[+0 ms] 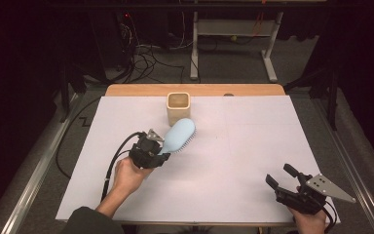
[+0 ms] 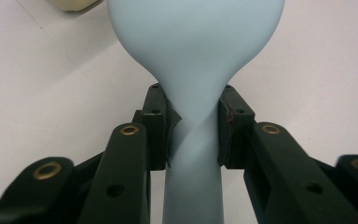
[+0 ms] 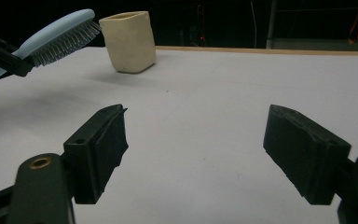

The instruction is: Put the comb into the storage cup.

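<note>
L gripper (image 1: 161,157) clamped on handle of light blue hairbrush (image 1: 180,135), jaws pressing both sides of the neck just below the head. In L gripper view, brush (image 2: 195,70) runs straight up btwn the jaws, smooth back facing cam. Brush is lifted off the table (image 1: 253,161), head angled up & away twd the beige cup (image 1: 178,107), tip near the cup's front but not touching. In R gripper view bristles face down, brush (image 3: 58,35) tilted, clear of the surface, cup (image 3: 127,41) just beside its tip.

L hand (image 1: 126,176) wraps gripper from below/behind, forearm comes in from bottom left, angled up-right; cable loops off gripper's left side.

R gripper (image 1: 283,177) at near right corner of table, jaws wide apart, nothing btwn them; only bare table btwn the jaws in its own view. It points up-left twd table centre. R hand (image 1: 309,220) at bottom edge, mostly cut off. The 2 grippers well apart.
</note>
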{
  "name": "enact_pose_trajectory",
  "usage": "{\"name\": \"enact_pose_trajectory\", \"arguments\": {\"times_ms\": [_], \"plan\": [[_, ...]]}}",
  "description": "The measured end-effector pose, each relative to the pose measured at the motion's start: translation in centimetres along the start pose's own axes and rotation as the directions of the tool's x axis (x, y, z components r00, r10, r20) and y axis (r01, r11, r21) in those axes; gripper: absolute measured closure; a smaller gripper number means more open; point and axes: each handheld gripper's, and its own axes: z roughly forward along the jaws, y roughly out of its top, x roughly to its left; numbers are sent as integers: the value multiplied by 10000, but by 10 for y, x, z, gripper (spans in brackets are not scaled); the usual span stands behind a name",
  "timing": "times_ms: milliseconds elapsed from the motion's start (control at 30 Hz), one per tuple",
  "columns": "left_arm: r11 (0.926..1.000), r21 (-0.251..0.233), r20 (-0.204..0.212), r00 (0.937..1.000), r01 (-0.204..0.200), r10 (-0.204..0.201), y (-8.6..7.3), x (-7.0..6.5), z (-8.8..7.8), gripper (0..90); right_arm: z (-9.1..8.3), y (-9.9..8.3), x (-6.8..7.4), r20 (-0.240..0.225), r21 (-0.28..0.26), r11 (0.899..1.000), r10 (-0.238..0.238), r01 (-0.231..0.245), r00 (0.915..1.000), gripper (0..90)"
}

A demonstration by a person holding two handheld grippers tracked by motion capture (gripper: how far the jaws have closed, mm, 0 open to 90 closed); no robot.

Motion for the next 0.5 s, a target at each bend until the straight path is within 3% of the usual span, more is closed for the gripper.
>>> {"name": "enact_pose_trajectory", "arguments": {"times_ms": [500], "plan": [[9995,-71,241,9992,-306,308,6,-11,5,692,11,4,6,-396,-59,9999,-148,145,9991,213]]}}
